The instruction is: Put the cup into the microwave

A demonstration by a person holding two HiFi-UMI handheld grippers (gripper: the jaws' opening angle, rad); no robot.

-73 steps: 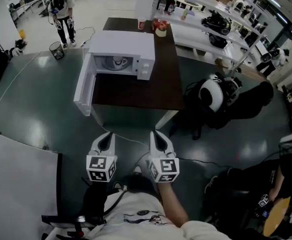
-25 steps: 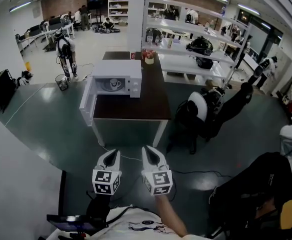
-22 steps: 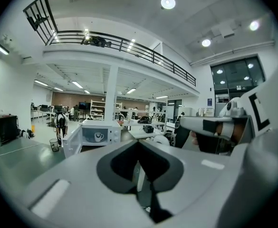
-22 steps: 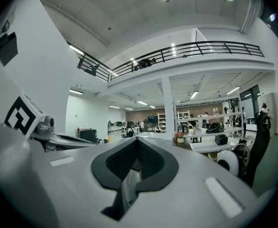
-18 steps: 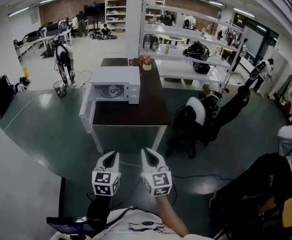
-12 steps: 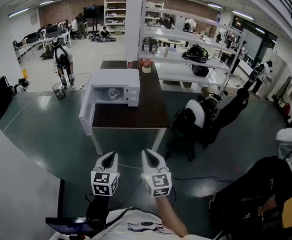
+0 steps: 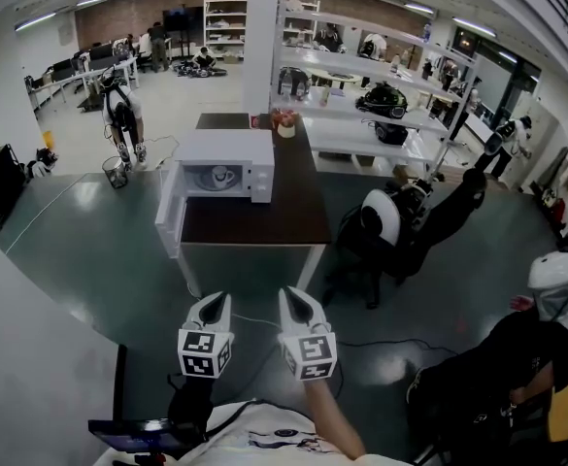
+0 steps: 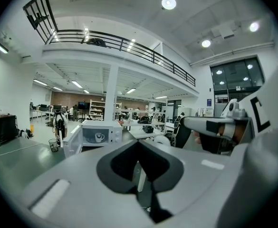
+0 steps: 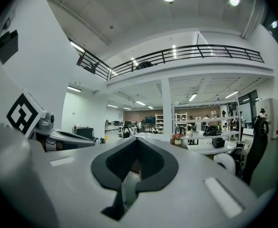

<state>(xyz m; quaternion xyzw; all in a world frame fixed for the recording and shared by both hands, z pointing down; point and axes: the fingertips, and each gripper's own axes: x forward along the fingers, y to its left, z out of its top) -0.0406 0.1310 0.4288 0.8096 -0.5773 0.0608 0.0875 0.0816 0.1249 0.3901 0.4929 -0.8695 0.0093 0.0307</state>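
So we're standing well back from the dark table (image 7: 264, 216), with a stretch of dark green floor (image 7: 89, 260) between us and it. The white microwave (image 7: 227, 149) sits on the table's left part with its door (image 7: 168, 205) swung wide open to the left. The cup (image 7: 219, 174) is already inside the microwave, a small white one standing upright on the cavity floor, and from the left gripper view we can see its handle pointing right. A few small things sit at the far end of the table (image 7: 284, 122), too small for us to tell what they are.

Both claws are held low in front of us, side by side and apart from each other, pointing toward the table and nowhere near it. The left gripper (image 7: 217, 301) has its jaws pressed together with nothing between them; its own view shows the tips meeting, with only the room in the notch behind. Same deal for the right gripper (image 7: 291, 297): jaws closed up tight and empty.

Around the room: a person (image 7: 120, 115) stands at the back left beside a small bin (image 7: 116, 172), long white shelving (image 7: 381, 115) runs to the right of the table, and a thin cable (image 7: 254, 314) trails over the floor just ahead of the grippers
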